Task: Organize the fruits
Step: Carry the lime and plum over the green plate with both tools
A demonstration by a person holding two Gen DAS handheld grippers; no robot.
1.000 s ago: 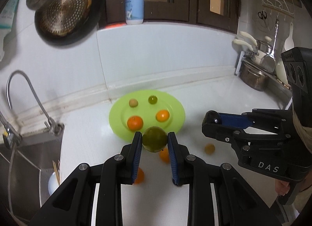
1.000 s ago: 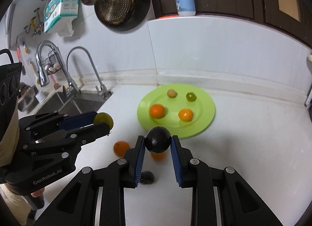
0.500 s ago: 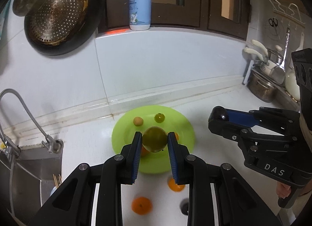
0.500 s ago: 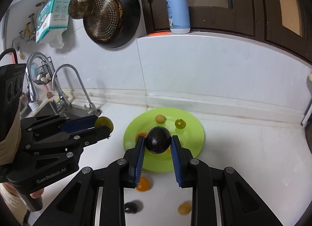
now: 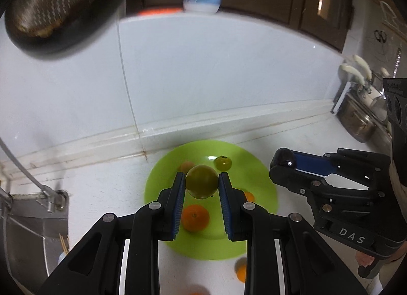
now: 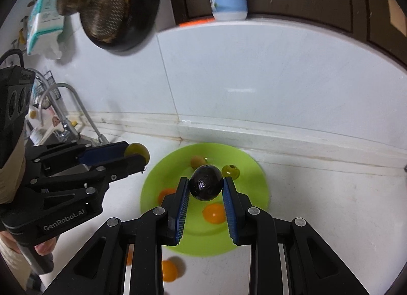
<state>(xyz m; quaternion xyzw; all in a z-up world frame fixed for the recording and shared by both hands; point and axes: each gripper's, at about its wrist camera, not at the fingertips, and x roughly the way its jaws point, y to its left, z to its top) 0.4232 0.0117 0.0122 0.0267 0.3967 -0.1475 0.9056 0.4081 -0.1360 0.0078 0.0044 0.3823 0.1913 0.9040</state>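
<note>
White lettering "DAS" printed on the black body of the right claw, seen from the left wrist. "GenRobot.AI" in white along the black housing of the left claw, seen from the right wrist. Bottle label too blurred to read.

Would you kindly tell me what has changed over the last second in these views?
Both grippers carried their fruit forward over the green plate, which now fills more of each view. Nothing was taken hold of or released: the left gripper stays shut on the green fruit, the right gripper on the dark fruit. The plate's fruits are unmoved.
</note>
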